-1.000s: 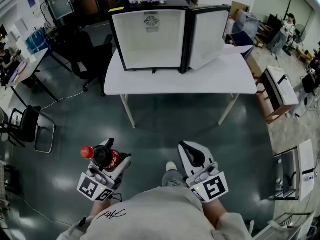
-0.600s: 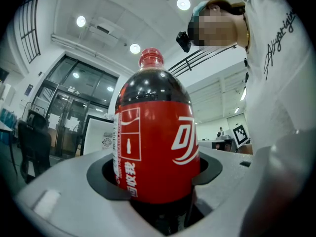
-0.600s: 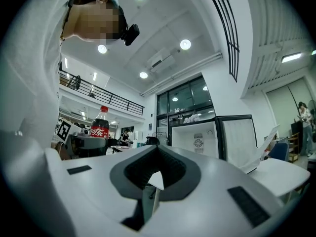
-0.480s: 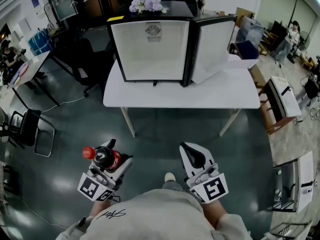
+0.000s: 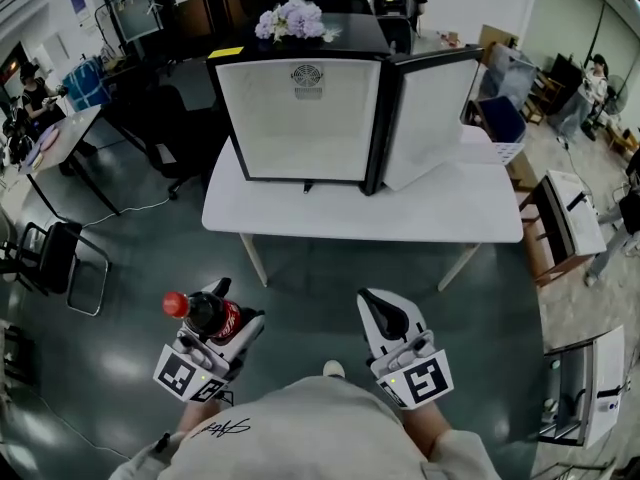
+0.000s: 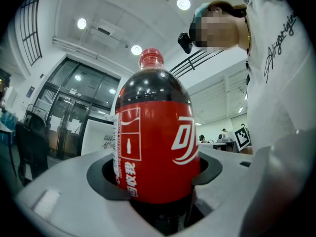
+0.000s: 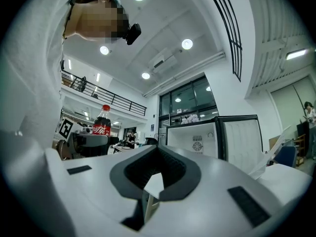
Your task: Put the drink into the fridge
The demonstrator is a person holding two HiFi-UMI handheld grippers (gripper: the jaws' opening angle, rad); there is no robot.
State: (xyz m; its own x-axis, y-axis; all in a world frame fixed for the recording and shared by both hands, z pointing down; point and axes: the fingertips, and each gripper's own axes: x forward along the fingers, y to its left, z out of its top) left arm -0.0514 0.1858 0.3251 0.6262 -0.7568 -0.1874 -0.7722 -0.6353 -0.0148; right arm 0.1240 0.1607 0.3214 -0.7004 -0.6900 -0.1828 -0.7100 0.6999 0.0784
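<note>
Pinching a cola bottle (image 5: 207, 315) round its lower body, the left gripper (image 5: 218, 306) sits at about eight o'clock in the head view, over a glossy grey-green floor (image 5: 330, 253). Its shell is smooth white moulded plastic. Its dark, scooped pads (image 6: 104, 184) press against the label from both sides.

The bottle is clear, rounded plastic filled with near-black drink. It has a red wrap label with white script, sloping shoulders and a red ribbed cap (image 5: 176, 304). It leans with the cap toward nine o'clock.

The right gripper (image 5: 383, 310), at five o'clock, has the same white casing. Its jaws are pressed together with nothing in them, and the black liners form a hollow diamond.

At twelve o'clock a small black-cased fridge (image 5: 300, 118) stands on a flat white table (image 5: 430, 208) with thin pale legs. Its interior is plain matte white, with a round vent grille high on the back wall. Its door (image 5: 430, 113) is swung wide toward one o'clock, showing a ribbed white lining. A bunch of pale lilac flowers (image 5: 292, 18) rests on the fridge's top. The bottle is well apart from the fridge, down near the person's body.
</note>
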